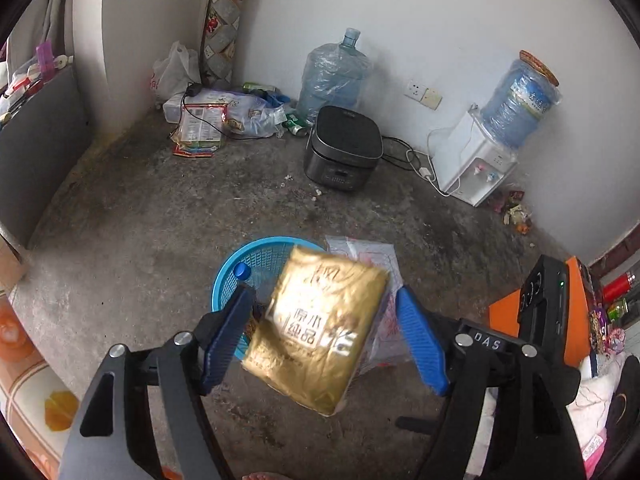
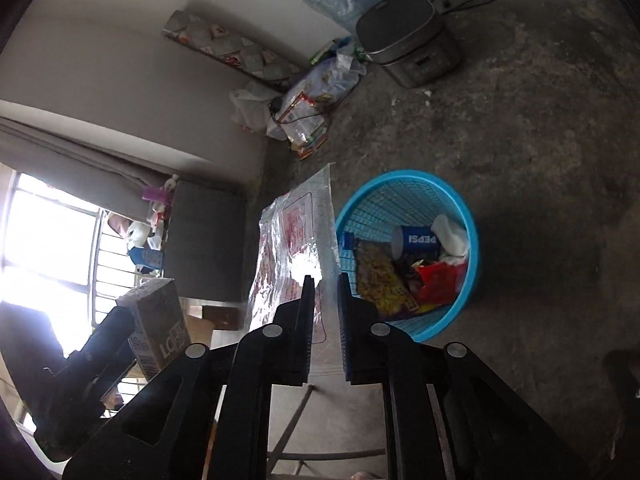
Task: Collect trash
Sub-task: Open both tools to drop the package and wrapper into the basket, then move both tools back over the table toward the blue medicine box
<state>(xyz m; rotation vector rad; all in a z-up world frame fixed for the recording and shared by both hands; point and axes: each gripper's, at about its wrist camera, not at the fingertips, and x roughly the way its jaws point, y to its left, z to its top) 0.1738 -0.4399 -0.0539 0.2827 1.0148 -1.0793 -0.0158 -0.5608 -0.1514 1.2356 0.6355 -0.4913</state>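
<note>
Gold pack (image 1: 316,328) hangs loose between the left tongs' (image 1: 326,338) spread pads above the blue basket (image 1: 224,284), so it may glance off the rim, while the right tongs (image 2: 324,308), parted, flank a clear bag (image 2: 292,240) that could drift aside.

Dim daylight room, blown-out window (image 2: 48,236) glare, fisheye-bent edges, slight motion blur.
</note>
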